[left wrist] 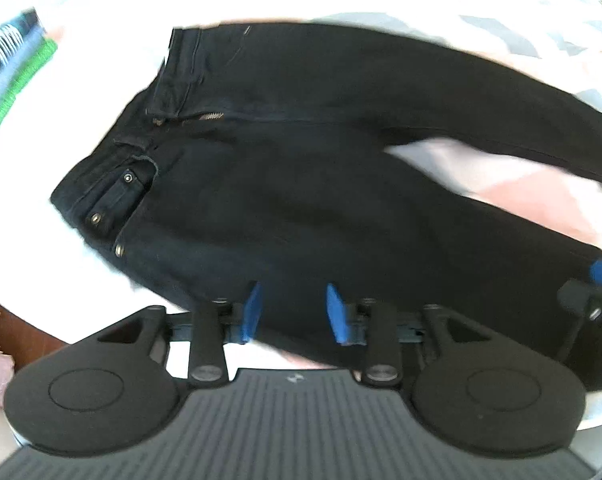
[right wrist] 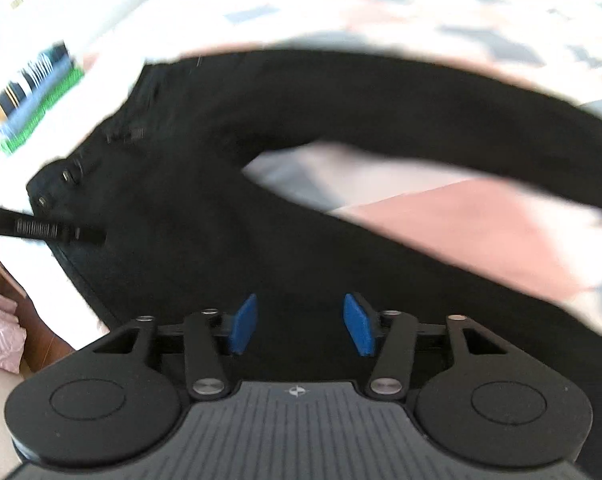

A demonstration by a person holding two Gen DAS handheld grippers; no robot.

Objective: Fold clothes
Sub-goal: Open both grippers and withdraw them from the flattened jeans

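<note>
The black jeans [left wrist: 301, 168] lie spread on the patterned bedspread [left wrist: 521, 8], fly up, the waistband [left wrist: 113, 196] toward the left of both views and the two legs splayed apart, running off to the right with a wedge of bedding showing between them. A stack of folded clothes [left wrist: 17, 76] sits off at the far left edge of the bed.

Both grippers hang over the near leg, pointing steeply down. The left gripper [left wrist: 295, 312] has its blue pads apart and nothing pinched; the denim simply lies below the gap. The right gripper [right wrist: 301, 324] stands wider and is just as empty — a blue pad of it pokes in at the right edge of the left wrist's view, so the two are near each other along that same leg.

I'd say the step in hand is bringing one leg over onto the other. To do it well, each gripper should take the outer seam of the near leg — one up by the hip, one farther down — and bite only that leg's cloth. Lift both together, carry across evenly, and lay edge to edge so the waistband halves meet. The pictures are blurred, so the exact seam line is hard to make out.
</note>
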